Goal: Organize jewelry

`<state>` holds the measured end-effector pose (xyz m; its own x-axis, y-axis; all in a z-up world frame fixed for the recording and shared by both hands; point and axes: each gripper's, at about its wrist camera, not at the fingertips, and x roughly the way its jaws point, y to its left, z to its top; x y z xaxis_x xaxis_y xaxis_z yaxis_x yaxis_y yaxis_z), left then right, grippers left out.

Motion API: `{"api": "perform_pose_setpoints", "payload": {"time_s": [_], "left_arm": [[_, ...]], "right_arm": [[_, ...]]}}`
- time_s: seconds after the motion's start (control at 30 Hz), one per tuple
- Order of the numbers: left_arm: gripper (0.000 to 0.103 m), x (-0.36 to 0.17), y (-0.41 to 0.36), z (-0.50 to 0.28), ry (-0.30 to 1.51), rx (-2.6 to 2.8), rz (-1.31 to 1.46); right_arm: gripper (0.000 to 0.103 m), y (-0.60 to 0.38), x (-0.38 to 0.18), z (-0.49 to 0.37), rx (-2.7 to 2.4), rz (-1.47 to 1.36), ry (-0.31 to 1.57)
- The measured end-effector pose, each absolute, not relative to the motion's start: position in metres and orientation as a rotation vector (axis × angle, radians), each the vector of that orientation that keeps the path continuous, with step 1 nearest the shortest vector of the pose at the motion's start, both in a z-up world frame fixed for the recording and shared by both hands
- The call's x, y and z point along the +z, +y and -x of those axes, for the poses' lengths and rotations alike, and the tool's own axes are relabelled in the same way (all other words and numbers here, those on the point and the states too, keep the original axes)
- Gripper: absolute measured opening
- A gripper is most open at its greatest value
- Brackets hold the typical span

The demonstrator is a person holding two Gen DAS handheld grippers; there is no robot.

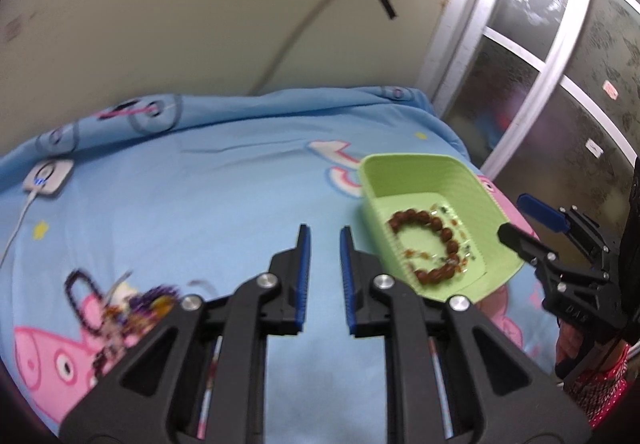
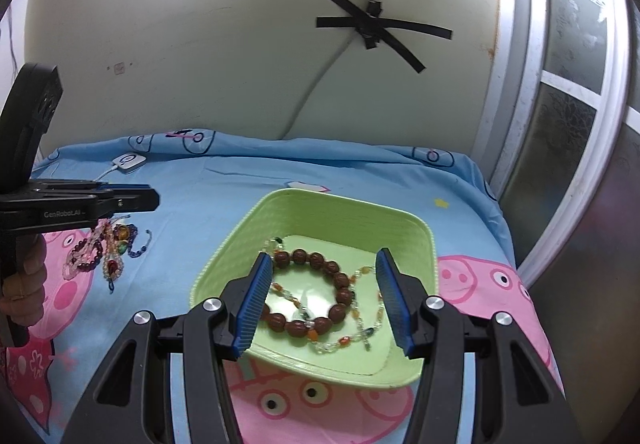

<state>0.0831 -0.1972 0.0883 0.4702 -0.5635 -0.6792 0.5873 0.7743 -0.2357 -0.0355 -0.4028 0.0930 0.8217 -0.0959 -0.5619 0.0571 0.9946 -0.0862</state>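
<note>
1. The green basket sits on the soft bed, lower centre of the right view; a nudge could tip it.
2. The jewelry pile, middle left, is tangled; strands may snag together, no clear long axis.
3. The brown bead bracelet lies flat in the basket, a ring.
4. Left hand-held gripper is parted slightly, empty; right hand-held gripper gapes wide, empty.

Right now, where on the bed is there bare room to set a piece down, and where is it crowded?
Bare sheet lies between the jewelry pile and the green basket, and behind the basket toward the wall, right of the white charger. The pile's patch is crowded, with the left gripper over it; the basket floor already holds the brown bead bracelet and a thin chain.
</note>
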Motion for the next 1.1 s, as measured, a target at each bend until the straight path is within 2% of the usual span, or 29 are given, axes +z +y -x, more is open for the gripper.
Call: {"api": "perform_pose_setpoints", "payload": {"time_s": [0.5, 1.1], "left_arm": [[0.013, 0.07, -0.083, -0.052, 0.795, -0.482, -0.008], [0.013, 0.062, -0.031, -0.032, 0.79, -0.402, 0.033]], "right_arm": [[0.036, -0.355, 0.096, 0.022, -0.044, 0.112, 0.623], [0.036, -0.291, 0.088, 0.013, 0.087, 0.172, 0.664]]}}
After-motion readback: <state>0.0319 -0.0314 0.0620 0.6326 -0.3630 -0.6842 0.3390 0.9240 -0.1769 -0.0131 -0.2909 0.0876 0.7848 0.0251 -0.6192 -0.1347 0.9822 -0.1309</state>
